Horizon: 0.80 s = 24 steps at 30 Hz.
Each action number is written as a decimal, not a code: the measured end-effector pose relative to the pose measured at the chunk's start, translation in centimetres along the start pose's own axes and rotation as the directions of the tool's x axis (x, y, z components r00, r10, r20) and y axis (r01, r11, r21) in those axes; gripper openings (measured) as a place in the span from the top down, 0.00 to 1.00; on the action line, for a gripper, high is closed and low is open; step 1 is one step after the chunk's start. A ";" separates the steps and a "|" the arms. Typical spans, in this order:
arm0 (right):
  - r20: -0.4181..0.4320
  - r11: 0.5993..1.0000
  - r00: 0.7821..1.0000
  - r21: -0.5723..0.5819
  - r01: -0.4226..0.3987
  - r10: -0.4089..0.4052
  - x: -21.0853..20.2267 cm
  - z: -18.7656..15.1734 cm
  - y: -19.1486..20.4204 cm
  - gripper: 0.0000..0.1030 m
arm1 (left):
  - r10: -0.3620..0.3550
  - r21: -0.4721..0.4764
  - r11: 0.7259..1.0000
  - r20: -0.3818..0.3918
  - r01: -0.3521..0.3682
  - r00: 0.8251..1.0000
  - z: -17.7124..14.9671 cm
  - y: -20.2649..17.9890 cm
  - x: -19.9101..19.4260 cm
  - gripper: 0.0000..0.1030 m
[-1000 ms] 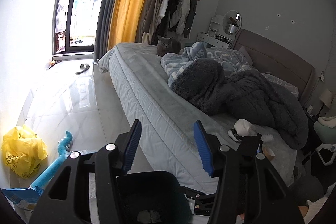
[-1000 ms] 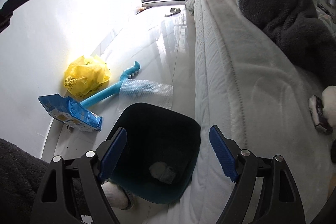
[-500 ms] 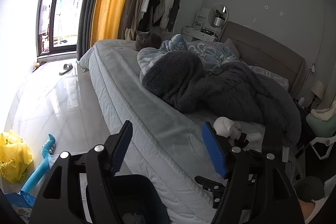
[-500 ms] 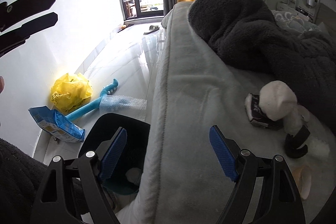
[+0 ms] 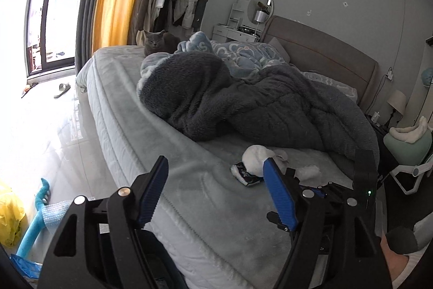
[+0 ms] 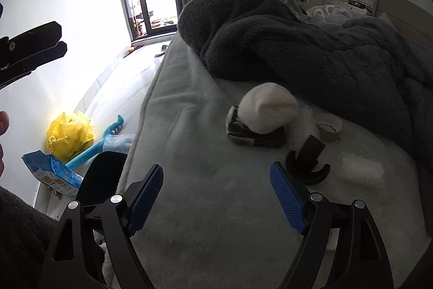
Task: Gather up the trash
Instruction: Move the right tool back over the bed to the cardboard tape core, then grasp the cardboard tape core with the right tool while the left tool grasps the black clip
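Note:
A small heap of trash lies on the bed: a white crumpled wad (image 6: 268, 107) on a dark packet (image 6: 243, 134), a cardboard tape core (image 6: 328, 126), a black curved piece (image 6: 308, 159) and a white plastic scrap (image 6: 362, 169). My right gripper (image 6: 216, 180) hovers open just short of the heap, nothing between its blue pads. In the left wrist view the wad (image 5: 255, 156) and packet (image 5: 245, 175) sit ahead and right of my left gripper (image 5: 215, 191), whose jaws are opening with nothing between them. The black bin (image 6: 104, 175) stands on the floor against the bed.
A dark fleece blanket (image 5: 243, 99) is bunched behind the heap, and a grey cat (image 5: 157, 41) sits at the far end of the bed. On the floor by the wall lie a yellow bag (image 6: 70, 134), a blue packet (image 6: 51, 172), a teal handle (image 6: 97, 145) and bubble wrap (image 6: 116, 141).
Both grippers have swung from above the bin over onto the bed, toward the trash heap. The left jaws have spread wider. The bin has left the left wrist view.

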State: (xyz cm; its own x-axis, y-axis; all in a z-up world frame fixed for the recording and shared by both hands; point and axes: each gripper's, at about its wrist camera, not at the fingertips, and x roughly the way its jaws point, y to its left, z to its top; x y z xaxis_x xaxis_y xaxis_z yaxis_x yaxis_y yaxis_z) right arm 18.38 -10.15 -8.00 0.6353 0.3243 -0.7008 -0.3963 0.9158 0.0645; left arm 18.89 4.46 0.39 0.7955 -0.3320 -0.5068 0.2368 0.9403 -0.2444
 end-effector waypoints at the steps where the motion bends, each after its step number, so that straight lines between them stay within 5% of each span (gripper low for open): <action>1: 0.007 1.000 1.000 0.012 -0.001 0.001 -0.2 -0.1 -0.7 0.20 | -0.005 0.001 1.000 -0.001 0.005 1.000 0.0 -0.3 0.4 0.28; 10: 0.071 0.998 0.997 0.040 0.039 -0.042 -2.1 -1.6 -4.5 0.20 | -0.035 0.022 0.999 -0.023 0.036 0.999 -0.2 -3.4 3.8 0.28; 16: 0.042 0.994 0.998 0.097 0.044 -0.048 -1.9 -3.2 -7.5 0.21 | -0.064 0.052 0.996 -0.052 0.067 0.997 -0.5 -5.5 6.3 0.28; 24: 0.007 0.995 1.000 0.096 0.005 -0.005 -1.1 -4.7 -8.9 0.40 | -0.100 0.097 0.989 -0.104 0.110 0.990 -1.5 -8.5 9.7 0.36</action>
State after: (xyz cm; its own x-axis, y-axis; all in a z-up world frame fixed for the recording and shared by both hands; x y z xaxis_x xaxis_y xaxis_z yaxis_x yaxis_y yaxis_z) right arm 18.08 -19.75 -11.11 0.6422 0.3210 -0.6961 -0.3281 0.9358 0.1289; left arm 23.78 -6.91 -3.71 0.7054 -0.4306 -0.5630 0.3762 0.9007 -0.2174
